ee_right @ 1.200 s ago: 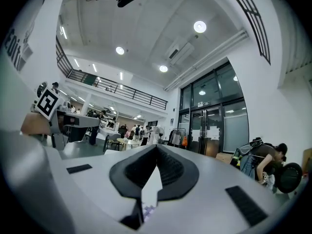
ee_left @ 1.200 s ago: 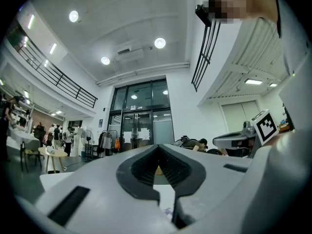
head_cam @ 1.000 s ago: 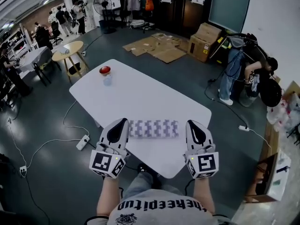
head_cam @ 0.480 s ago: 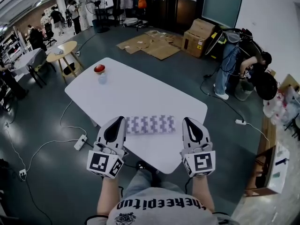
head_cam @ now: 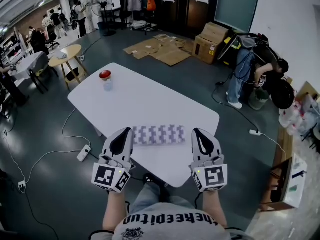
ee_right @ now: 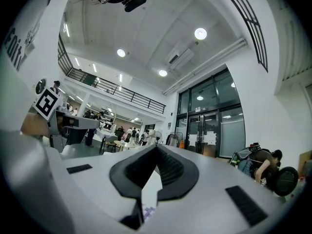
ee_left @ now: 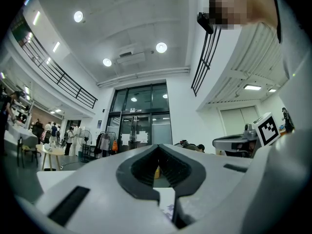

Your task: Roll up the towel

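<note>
A purple-and-white patterned towel (head_cam: 159,134) lies flat as a long strip on the white table (head_cam: 145,101), near its front edge. My left gripper (head_cam: 128,132) hovers just left of the towel's left end, jaws shut on nothing. My right gripper (head_cam: 197,132) hovers just right of the towel's right end, also shut and empty. Both point level, away from me. In the left gripper view a scrap of the towel (ee_left: 169,209) shows below the closed jaws (ee_left: 157,156). In the right gripper view the towel (ee_right: 148,211) peeks under the shut jaws (ee_right: 156,152).
A red-topped object on a clear cup (head_cam: 105,77) stands at the table's far left corner. A power strip and cables (head_cam: 83,153) lie on the floor to the left. Cardboard boxes (head_cam: 210,40) and a bending person (head_cam: 250,69) are at the far right. A round wooden table (head_cam: 65,54) stands at the far left.
The view has shifted slightly; both grippers and the towel sit a little lower-left in frame. Both grippers stay shut beside the towel's ends.
</note>
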Motion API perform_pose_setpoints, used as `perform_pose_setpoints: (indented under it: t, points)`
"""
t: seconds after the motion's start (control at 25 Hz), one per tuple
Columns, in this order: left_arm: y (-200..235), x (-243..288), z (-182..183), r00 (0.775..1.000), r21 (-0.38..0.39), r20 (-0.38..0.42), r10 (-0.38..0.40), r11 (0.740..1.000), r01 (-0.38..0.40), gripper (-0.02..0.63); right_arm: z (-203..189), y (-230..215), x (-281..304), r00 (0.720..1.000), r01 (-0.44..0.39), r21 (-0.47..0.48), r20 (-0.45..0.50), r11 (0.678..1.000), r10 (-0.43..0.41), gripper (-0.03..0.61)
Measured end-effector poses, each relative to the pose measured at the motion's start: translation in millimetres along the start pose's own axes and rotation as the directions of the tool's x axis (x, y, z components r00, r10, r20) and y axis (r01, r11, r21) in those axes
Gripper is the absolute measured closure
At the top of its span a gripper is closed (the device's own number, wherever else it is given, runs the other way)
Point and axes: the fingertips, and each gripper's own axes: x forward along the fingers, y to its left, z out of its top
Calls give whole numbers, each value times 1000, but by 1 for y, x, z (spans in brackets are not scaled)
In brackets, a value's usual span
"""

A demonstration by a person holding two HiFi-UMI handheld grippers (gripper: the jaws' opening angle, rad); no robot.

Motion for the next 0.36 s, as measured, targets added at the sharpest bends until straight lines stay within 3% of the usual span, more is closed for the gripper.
perform_pose_setpoints:
  t: [0.36]
  points:
    - [4, 6, -4, 1000, -28, 7, -10, 1000, 10, 609, 1, 1, 8, 1000, 2, 29, 7, 1000, -2, 577]
